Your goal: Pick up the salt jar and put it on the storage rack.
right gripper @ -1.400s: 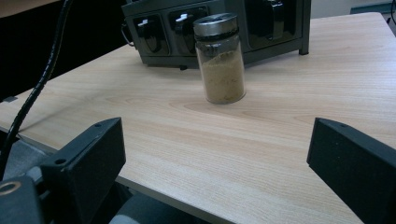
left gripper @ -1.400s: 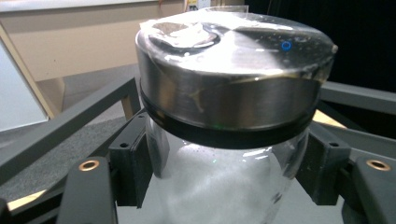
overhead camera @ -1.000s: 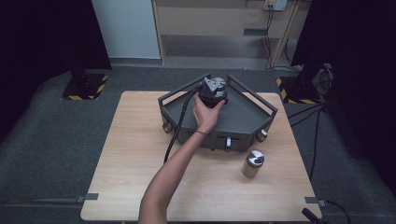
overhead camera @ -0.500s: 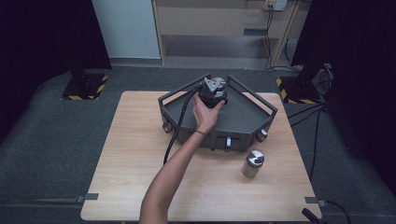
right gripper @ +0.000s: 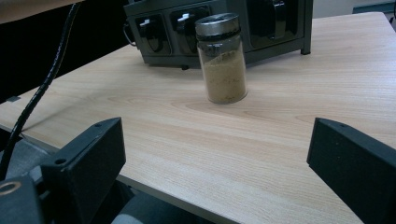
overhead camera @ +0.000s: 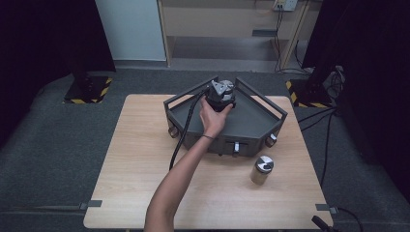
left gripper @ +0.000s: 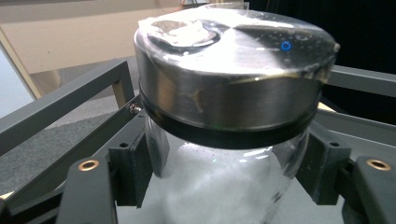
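From the near edge of the pale wooden table (overhead camera: 145, 193), a bare forearm comes in at about 6 o'clock in the high view and runs up toward the centre. Near the forearm, toward 4 o'clock, a small glass jar of tan powder with a round metal lid (overhead camera: 261, 169) stands upright on the bare wood, just in front of the rack and apart from it.

In the right gripper view, the right hand-held gripper (right gripper: 219, 172) sits low at the near table edge with its two black jaws wide apart and nothing between them. The same tan jar (right gripper: 221, 58) stands ahead at 12 o'clock, well clear of the jaws.

Farther in, a dark grey metal corner-shaped rack with railings and front drawers (overhead camera: 251, 128) stands on the far half of the table. The person's left hand (overhead camera: 214, 118) reaches over the rack floor, with a black cable trailing back toward 7 o'clock.

At the rack's far corner, near 12 o'clock, the left hand-held gripper (overhead camera: 221, 94) points downward. In the left gripper view, its jaws (left gripper: 224, 163) are clamped on either side of a clear glass jar of white powder with a brushed metal lid (left gripper: 219, 186). The pads press the glass just under the lid's black band. The rack's grey railing runs behind the jar.
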`<state>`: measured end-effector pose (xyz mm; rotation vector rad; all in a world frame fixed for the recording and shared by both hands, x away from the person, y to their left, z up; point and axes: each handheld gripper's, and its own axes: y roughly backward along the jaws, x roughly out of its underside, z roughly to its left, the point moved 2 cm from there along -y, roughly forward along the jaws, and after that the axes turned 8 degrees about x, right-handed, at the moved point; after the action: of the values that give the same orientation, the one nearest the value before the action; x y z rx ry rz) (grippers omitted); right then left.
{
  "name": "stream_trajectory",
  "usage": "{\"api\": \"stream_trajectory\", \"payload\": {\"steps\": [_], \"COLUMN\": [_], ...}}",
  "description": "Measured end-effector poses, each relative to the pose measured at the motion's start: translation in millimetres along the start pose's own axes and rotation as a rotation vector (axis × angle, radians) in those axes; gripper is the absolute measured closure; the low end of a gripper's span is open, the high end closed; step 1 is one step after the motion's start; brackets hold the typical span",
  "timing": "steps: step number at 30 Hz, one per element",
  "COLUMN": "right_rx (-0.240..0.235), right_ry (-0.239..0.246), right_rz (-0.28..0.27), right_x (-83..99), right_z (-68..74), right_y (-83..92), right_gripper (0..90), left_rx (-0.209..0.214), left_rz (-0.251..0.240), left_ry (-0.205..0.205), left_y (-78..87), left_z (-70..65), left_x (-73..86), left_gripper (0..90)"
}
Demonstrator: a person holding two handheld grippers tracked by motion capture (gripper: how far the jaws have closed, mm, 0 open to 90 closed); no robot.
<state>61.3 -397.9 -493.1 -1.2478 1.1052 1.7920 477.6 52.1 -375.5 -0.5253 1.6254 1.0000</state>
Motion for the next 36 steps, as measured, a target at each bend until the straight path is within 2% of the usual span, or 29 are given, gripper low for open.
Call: {"api": "stream_trajectory", "payload": {"steps": [4, 7, 9, 10, 16, 23, 28, 30, 31, 36], "right_rx": [0.001, 0.002, 0.000, -0.001, -0.003, -0.006, -0.011, -0.013, -0.014, -0.018], "right_ry": [0.000, 0.001, 0.002, 0.003, 0.006, 0.010, 0.018, 0.018, 0.020, 0.028], "right_rz": [-0.002, -0.003, -0.004, -0.005, -0.010, -0.020, -0.023, -0.025, -0.024, -0.027], "right_x": [-0.3, -0.1, -0.1, -0.1, -0.8, -1.5, -2.0, -2.1, -2.3, -3.0], "right_z": [0.4, 0.6, 0.7, 0.7, 1.7, 3.4, 4.5, 5.1, 5.3, 7.1], "right_y": [0.8, 1.0, 0.7, 0.6, 1.9, 4.0, 4.9, 5.1, 5.3, 5.6], "right_gripper": [4.7, 4.7, 4.7, 4.7, 4.7, 4.7, 4.7, 4.7, 4.7, 4.7], "left_rx": [0.004, 0.020, 0.006, 0.004, 0.040, 0.041, 0.043, 0.037, 0.036, 0.035], "left_rz": [0.003, 0.037, 0.054, 0.052, -0.016, -0.017, 0.004, -0.044, -0.050, -0.042], "left_ry": [0.022, 0.061, 0.053, 0.040, 0.042, 0.032, 0.022, 0.030, 0.034, 0.014], "left_y": [0.6, 1.8, 2.7, 4.1, 14.2, 23.4, 34.8, 40.2, 42.8, 56.2], "left_z": [0.4, 1.5, -2.1, -3.0, -2.8, -5.1, -5.2, -7.3, -7.6, -7.5], "left_x": [-1.8, -6.3, -8.4, -8.7, -8.8, -12.5, -17.7, -10.6, -9.8, -10.9], "left_gripper": [28.9, 12.9, 3.8, 2.3, 2.0, 1.8, 1.5, 1.6, 1.6, 1.5]}}
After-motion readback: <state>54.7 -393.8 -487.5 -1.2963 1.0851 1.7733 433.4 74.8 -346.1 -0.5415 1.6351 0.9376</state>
